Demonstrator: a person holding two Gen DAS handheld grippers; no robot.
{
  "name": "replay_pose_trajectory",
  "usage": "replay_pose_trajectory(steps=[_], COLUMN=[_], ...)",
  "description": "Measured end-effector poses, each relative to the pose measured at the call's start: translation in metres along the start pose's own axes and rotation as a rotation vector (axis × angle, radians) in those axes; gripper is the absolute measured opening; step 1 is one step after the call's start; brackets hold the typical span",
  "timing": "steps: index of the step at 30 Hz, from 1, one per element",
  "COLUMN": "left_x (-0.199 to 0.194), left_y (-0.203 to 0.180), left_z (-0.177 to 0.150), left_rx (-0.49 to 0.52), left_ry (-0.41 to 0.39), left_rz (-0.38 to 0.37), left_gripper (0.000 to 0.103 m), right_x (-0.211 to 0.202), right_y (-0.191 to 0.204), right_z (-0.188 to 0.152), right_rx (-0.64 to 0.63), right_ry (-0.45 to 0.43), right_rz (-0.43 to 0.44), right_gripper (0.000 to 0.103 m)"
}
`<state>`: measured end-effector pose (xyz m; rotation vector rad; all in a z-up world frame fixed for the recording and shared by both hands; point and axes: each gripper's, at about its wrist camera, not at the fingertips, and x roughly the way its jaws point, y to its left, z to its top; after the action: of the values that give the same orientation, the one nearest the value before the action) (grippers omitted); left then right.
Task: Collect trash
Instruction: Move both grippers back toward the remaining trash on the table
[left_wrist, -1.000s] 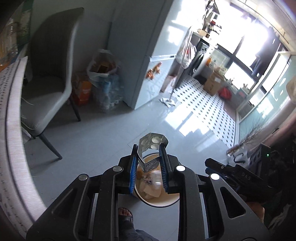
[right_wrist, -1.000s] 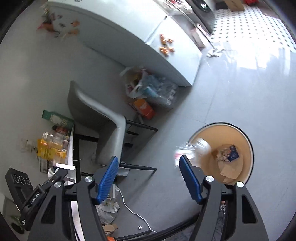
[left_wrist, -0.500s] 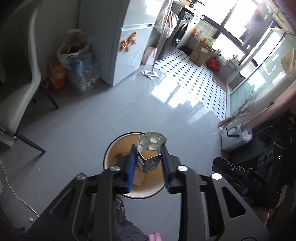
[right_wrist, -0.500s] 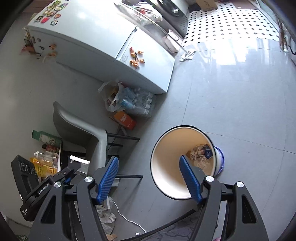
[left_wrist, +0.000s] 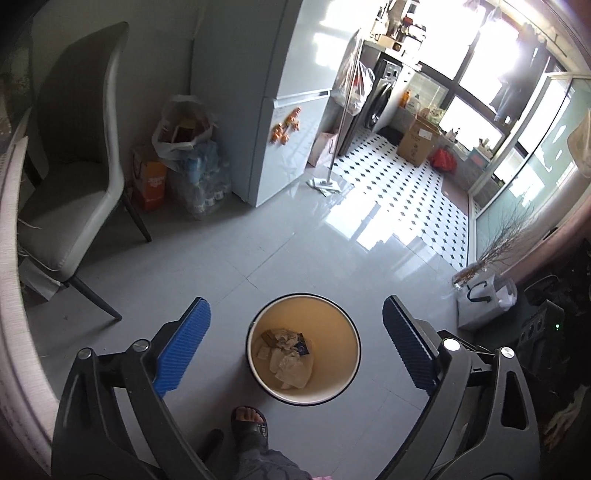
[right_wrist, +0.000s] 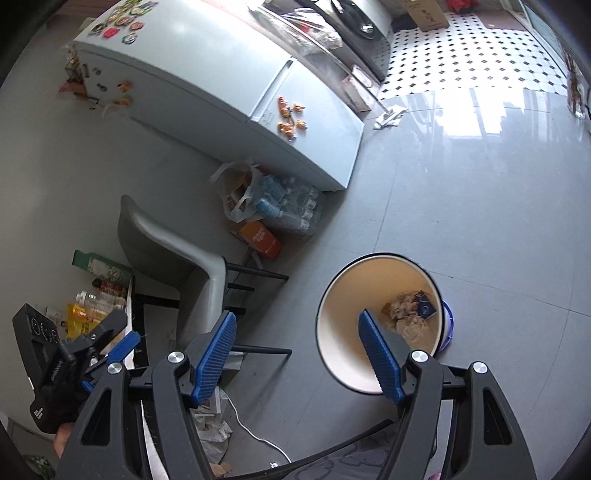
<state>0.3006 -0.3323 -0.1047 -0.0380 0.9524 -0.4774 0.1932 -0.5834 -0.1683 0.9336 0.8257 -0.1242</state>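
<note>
A round waste bin (left_wrist: 258, 325) with a cream inside and dark rim stands on the grey floor. Crumpled paper and a small blue carton (left_wrist: 286, 352) lie at its bottom. My left gripper (left_wrist: 295, 350) is wide open and empty, directly above the bin. In the right wrist view the bin (right_wrist: 340, 295) is at lower right with the same trash (right_wrist: 410, 314) inside. My right gripper (right_wrist: 299, 354) is open and empty, to the left of the bin's mouth. The left gripper (right_wrist: 122, 343) shows at the far left there.
A grey chair (left_wrist: 70, 177) stands left beside a table edge (left_wrist: 11, 295). A fridge (left_wrist: 280, 122), bottled water pack (left_wrist: 201, 181), orange box (left_wrist: 151, 184) and white bag (left_wrist: 184, 125) are behind. A paper bag (left_wrist: 484, 302) sits right. My foot (left_wrist: 251, 424) is by the bin.
My left gripper opened and let go of the silver carton, which is no longer between the fingers. The right gripper stayed open and moved nearer to the bin.
</note>
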Motion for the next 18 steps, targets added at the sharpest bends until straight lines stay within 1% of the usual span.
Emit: replay_pose_trajectory(steps=[6, 9, 11, 13, 18], left_x=[-0.046, -0.073, -0.086, -0.102, -0.143], left_y=[0.032, 0.052, 0.061, 0.072, 0.102], left_z=[-0.005, -0.008, -0.01, -0.013, -0.027], left_rx=[-0.048, -0.083, -0.095, -0.109, -0.148], left_ry=[-0.055, -0.087, -0.097, -0.113, -0.166], left_rz=[0.02, 0.03, 0.035, 0.041, 0.067], left_gripper=[0.097, 0.097, 0.097, 0.097, 0.097], right_x=[-0.012, -0.02, -0.025, -0.03, -0.034], right_y=[0.037, 0.058, 0.072, 0.088, 0.128], right_z=[-0.011, -0.016, -0.019, -0.024, -0.04], right_rx=[-0.054, -0.087, -0.107, -0.126, -0.179], right_ry=[0.0, -0.006, -0.013, -0.022, -0.012], right_rz=[0.024, 0.031, 0.037, 0.045, 0.068], right_gripper=[0.08, 0.086, 0.093, 0.095, 0.095])
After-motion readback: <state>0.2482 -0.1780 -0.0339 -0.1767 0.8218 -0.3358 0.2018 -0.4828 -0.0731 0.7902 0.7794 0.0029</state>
